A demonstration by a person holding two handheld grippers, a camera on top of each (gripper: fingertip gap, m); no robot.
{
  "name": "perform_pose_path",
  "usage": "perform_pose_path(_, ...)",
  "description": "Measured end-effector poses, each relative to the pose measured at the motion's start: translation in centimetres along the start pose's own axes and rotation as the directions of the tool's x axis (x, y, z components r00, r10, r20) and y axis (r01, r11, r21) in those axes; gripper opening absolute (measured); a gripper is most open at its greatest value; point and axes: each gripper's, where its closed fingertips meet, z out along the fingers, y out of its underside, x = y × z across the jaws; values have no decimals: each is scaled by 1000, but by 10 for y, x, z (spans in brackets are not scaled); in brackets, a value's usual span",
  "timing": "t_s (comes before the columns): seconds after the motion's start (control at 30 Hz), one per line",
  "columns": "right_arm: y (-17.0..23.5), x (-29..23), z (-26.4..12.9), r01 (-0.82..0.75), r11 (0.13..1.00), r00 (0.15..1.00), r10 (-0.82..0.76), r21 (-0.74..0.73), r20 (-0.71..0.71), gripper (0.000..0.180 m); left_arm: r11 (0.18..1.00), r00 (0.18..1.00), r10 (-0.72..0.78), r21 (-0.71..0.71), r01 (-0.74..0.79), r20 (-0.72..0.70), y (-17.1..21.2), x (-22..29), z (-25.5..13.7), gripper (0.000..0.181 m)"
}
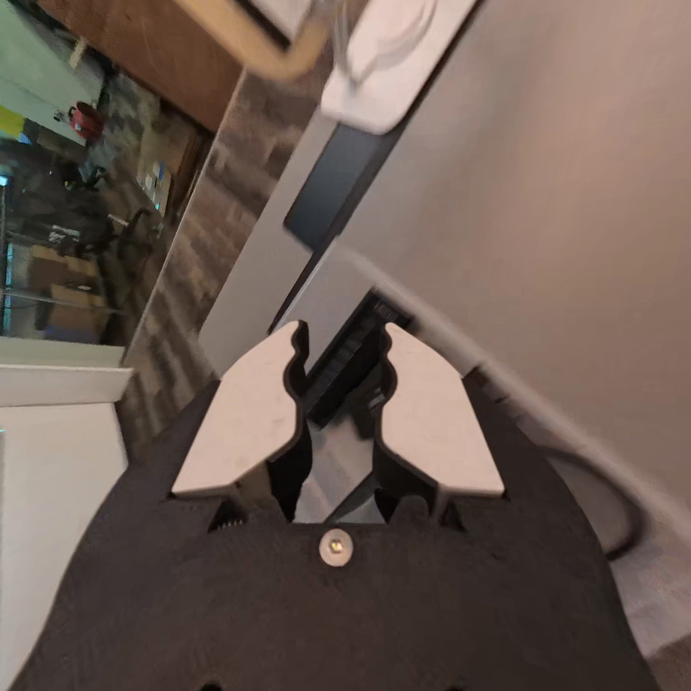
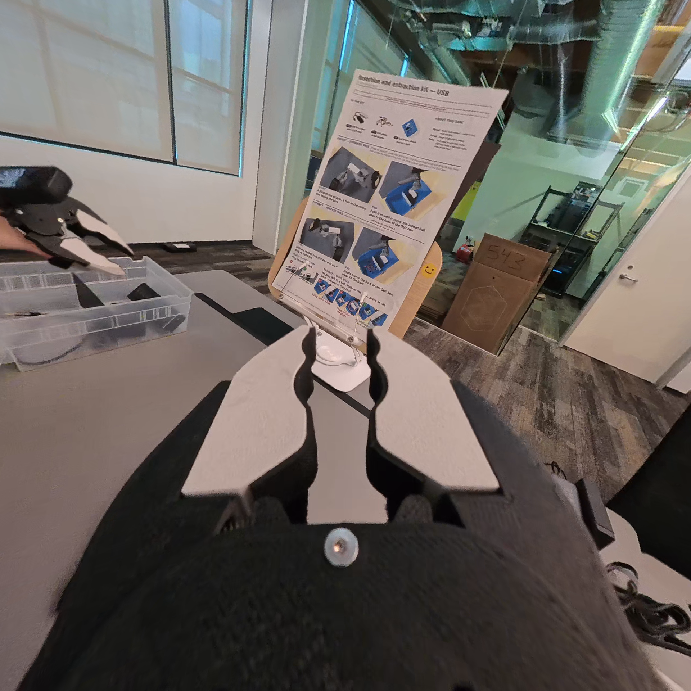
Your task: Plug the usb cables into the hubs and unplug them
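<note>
Left gripper (image 1: pixel 346 329) lifts a black USB hub (image 1: pixel 349 364) from the clear bin (image 2: pixel 164 288) while the right gripper (image 2: pixel 338 332) waits empty over the grey table (image 2: pixel 112 411).

The left fingers appear clamped on the tilted hub, though blur leaves the firmness of the grip uncertain; the right jaws stand apart with nothing between them. The hub's grey cable (image 1: pixel 467 359) trails off to the side, so the lift would go best slow and straight, keeping the lead free of the bin's wall. More dark pieces lie in the bin's compartments. An instruction sheet on a white stand (image 2: pixel 389 194) sits near the table's far edge, and open tabletop in front of the right gripper leaves room to bring the two together.
</note>
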Motion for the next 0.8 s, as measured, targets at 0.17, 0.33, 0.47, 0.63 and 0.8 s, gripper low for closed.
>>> perform_pose_path(0.17, 21, 6, 14, 29, 994, 998, -34, -101, -52, 26, 962, 986, 116, -235, -142, -123, 80, -23, 42, 38)
perform_pose_path(0.33, 38, 10, 29, 62, 981, 993, -78, -183, -84, 25, 851, 915, 338, -344, -397, -220, 131, -31, 73, 46)
perform_pose_path(0.47, 44, 8, 40, 100, 973, 988, -123, -207, -99, 25, 763, 853, 469, -381, -522, -229, 149, -45, 93, 66)
perform_pose_path(0.63, 55, 2, 54, 152, 952, 979, -183, -267, -94, 25, 702, 771, 554, -322, -635, -313, 153, -29, 109, 55)
perform_pose_path(0.8, 66, -3, 64, 213, 922, 965, -250, -322, -78, 26, 673, 742, 590, -312, -670, -319, 155, -24, 119, 55)
